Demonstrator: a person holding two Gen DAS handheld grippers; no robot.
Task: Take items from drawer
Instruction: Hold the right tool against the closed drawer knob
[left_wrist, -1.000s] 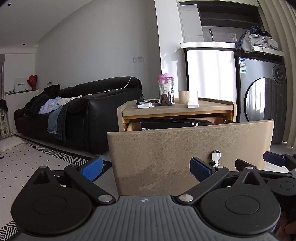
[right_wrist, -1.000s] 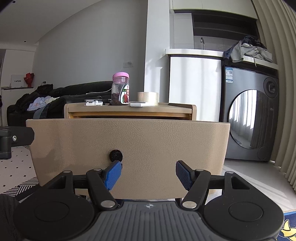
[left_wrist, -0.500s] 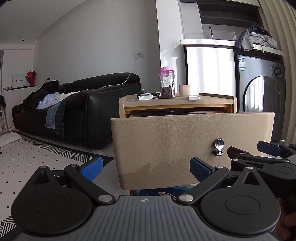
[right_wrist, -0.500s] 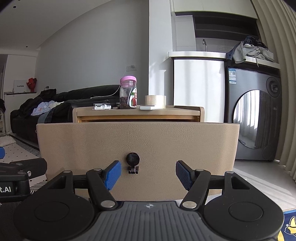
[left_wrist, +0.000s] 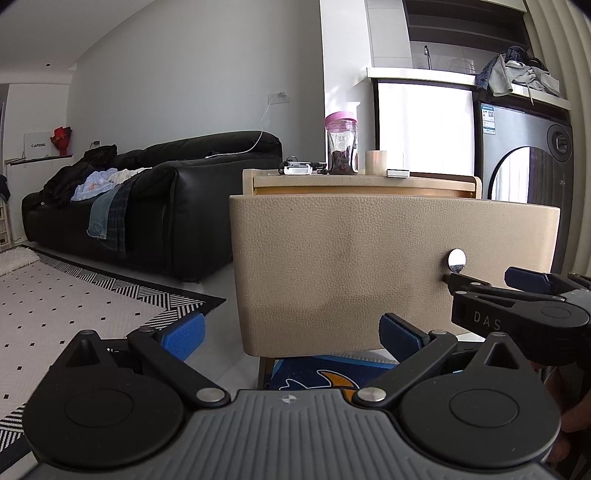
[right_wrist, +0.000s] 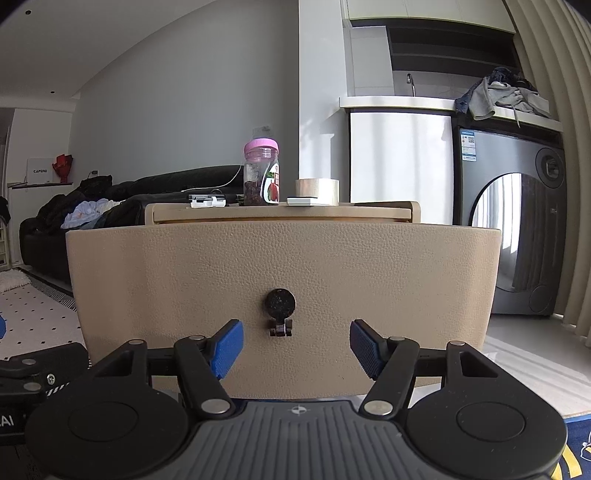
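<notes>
A beige leather-faced drawer (left_wrist: 369, 266) (right_wrist: 280, 266) stands pulled out of a low bedside cabinet (right_wrist: 280, 213). Its round knob (right_wrist: 279, 303) (left_wrist: 456, 258) sits at the middle of the front. From this low angle the drawer's inside is hidden. My right gripper (right_wrist: 295, 345) is open and empty, just in front of and below the knob. It also shows in the left wrist view (left_wrist: 491, 282). My left gripper (left_wrist: 291, 334) is open and empty, low before the drawer's left half.
On the cabinet top stand a pink-lidded jar (right_wrist: 261, 173), a tape roll (right_wrist: 317, 190), a small white box (right_wrist: 302, 201) and a white gadget (right_wrist: 207, 201). A black sofa (left_wrist: 159, 206) with clothes is at left, a washing machine (right_wrist: 513, 229) at right, a patterned rug (left_wrist: 74, 295) below.
Both grippers have dropped lower and backed a little from the drawer front. The black box inside the drawer, seen earlier from the left wrist, is now hidden behind the front panel.
</notes>
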